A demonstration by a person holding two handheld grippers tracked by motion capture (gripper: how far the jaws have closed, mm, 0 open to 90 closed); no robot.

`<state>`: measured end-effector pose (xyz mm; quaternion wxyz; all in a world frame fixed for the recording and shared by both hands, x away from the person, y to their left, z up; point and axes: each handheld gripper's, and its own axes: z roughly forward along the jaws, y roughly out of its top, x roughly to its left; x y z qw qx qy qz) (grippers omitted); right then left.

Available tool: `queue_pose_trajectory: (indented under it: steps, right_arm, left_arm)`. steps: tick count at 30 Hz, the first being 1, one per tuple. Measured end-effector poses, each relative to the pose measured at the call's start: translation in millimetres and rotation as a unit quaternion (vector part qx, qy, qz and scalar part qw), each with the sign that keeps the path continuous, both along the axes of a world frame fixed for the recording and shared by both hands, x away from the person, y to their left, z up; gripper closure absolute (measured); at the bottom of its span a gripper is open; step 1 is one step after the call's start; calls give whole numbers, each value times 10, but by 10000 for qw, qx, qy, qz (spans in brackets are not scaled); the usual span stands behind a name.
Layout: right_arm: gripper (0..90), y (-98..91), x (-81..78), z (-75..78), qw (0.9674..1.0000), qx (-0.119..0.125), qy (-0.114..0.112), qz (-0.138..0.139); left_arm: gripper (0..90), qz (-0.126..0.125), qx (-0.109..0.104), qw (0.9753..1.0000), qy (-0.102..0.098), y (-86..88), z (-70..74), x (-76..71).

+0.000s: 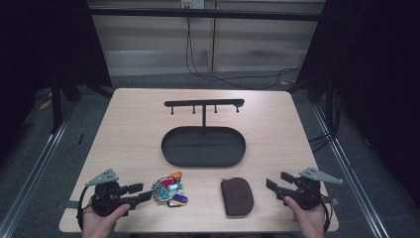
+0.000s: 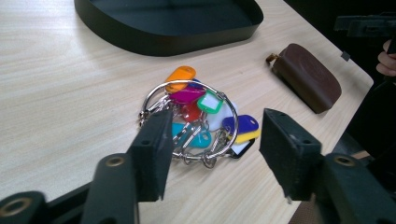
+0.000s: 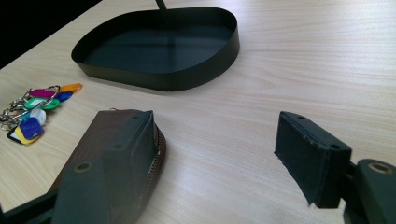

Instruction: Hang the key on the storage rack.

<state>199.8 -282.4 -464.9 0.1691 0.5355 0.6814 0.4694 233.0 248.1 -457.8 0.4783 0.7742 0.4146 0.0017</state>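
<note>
— Two claws on record, is that correct?

— Correct. Left claw (image 1: 142, 191) sits at the lower left of the high view, held in a hand (image 1: 101, 220). Its jaws stand wide apart and hold nothing.

— Position of the key bunch relative to it?

— Key bunch (image 2: 198, 119), a metal ring with coloured tags, lies flat on the desk (image 1: 133, 129) just beyond the jaw tips. In the left gripper view it shows in the gap between the two jaws, centre of frame. I cannot tell whether the nearer jaw touches the ring; no grip is made.

— Right claw?

— Right claw (image 1: 279, 181) sits at the lower right of the high view, in the other hand (image 1: 309, 218). Jaws wide apart, nothing held.

— And the pouch?

— Brown zip pouch (image 1: 236, 196) lies flat on the desk, lower centre of the high view, between the key bunch and the right claw, apart from both. In the right gripper view it lies at the lower left, partly behind one jaw.

— Other items?

— Black oval tray (image 1: 203, 159) at centre of the desk, with a post rising from its far edge to a hook rail (image 1: 204, 103). Its floor is bare.
</note>
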Motion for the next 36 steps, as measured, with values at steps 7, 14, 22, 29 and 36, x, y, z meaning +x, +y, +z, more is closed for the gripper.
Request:
queue_pose_trajectory:
  steps: [7, 14, 22, 29, 36]
  right_arm:
    - [287, 6, -13, 13, 9999, 34, 104, 45]
    - [277, 13, -1, 0, 9998, 33, 164, 83]
    - [276, 27, -8, 2, 9998, 56, 193, 89]
    - [276, 34, -4, 1, 9997, 68, 197, 80]
    - [277, 44, 10, -6, 9996, 85, 230, 120]
  left_arm:
    - [519, -49, 31, 10000, 10, -18, 17, 3]
    - [559, -45, -25, 10000, 20, -6, 23, 15]
    - [571, -92, 320, 9994, -97, -55, 60, -22]
    - [535, -134, 330, 9991, -218, -136, 137, -28]
    - [526, -185, 396, 9989, -191, -213, 212, 4]
